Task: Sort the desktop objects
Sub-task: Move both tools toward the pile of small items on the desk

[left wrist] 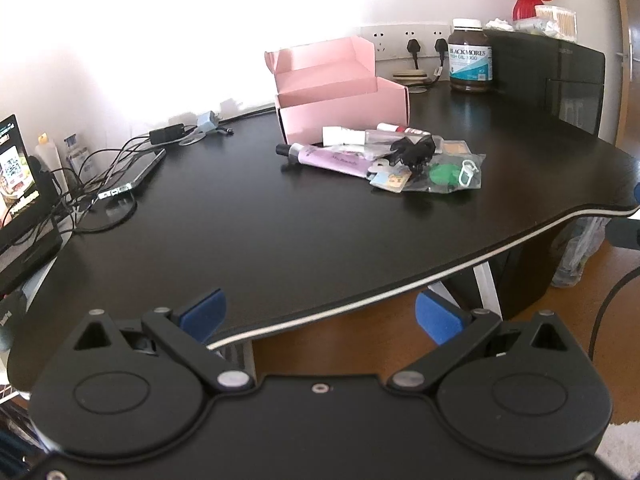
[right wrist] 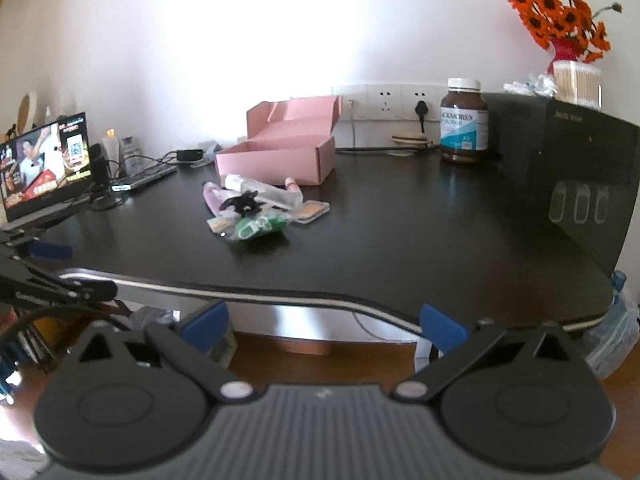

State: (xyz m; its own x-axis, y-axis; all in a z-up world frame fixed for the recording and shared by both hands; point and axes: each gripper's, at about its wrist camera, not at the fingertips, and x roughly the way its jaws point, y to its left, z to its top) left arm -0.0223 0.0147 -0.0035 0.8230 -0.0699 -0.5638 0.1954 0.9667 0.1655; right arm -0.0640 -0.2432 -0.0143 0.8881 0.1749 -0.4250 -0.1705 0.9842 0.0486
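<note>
An open pink cardboard box (left wrist: 340,100) (right wrist: 280,156) stands on the black desk (left wrist: 280,240) (right wrist: 400,240). Just in front of it lies a small pile: a purple tube (left wrist: 328,156) (right wrist: 214,198), a black hair clip (left wrist: 414,150) (right wrist: 242,204), a clear plastic bag with green pieces (left wrist: 444,174) (right wrist: 256,226), a clear case (left wrist: 360,136) and a tan compact (right wrist: 310,211). My left gripper (left wrist: 320,312) hangs open at the desk's near edge, far from the pile. My right gripper (right wrist: 324,326) is open too, below the desk's front edge.
A brown supplement bottle (left wrist: 470,56) (right wrist: 464,122) stands at the back by wall sockets (left wrist: 408,42). A black cabinet (right wrist: 568,176) carries a red vase of orange flowers (right wrist: 560,20). At the left are a lit screen (right wrist: 44,160), a phone (left wrist: 136,176) and tangled cables (left wrist: 92,184).
</note>
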